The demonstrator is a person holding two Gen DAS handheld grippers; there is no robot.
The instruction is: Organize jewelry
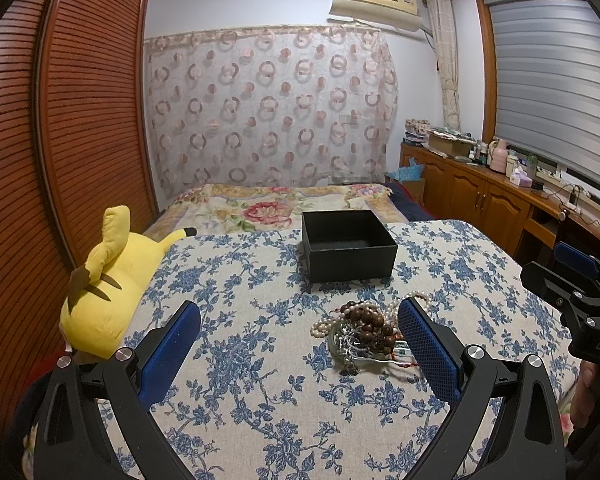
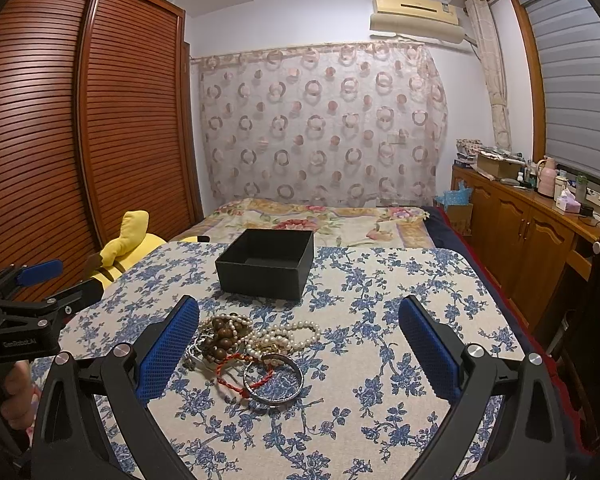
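Your left gripper (image 1: 299, 344) has its fingers spread wide with nothing between the pads, and the pile of jewelry (image 1: 366, 334) lies on the flowered cloth of the bench (image 1: 236, 364) just inside your right-hand finger (image 1: 428, 348), which covers the pile's near edge. Ahead of the fingers, past the pile, the black box (image 1: 348, 246) stands open with nothing showing inside. Your right gripper (image 2: 299, 344) is also wide open and holds nothing; from this side the pile sits close against its left-hand finger (image 2: 168, 348). In that pile you have brown wooden beads (image 2: 224, 334) nearest the finger, a string of pearls (image 2: 290, 334) toward the middle of the gap, a red cord (image 2: 236, 376), and a silver bangle (image 2: 273, 378) lying flat closest to you. The box lies straight beyond the pile, a little left of the centre between the fingers. A yellow plush toy (image 1: 108, 292) rests off the bench's edge, outside your left gripper's left-hand finger
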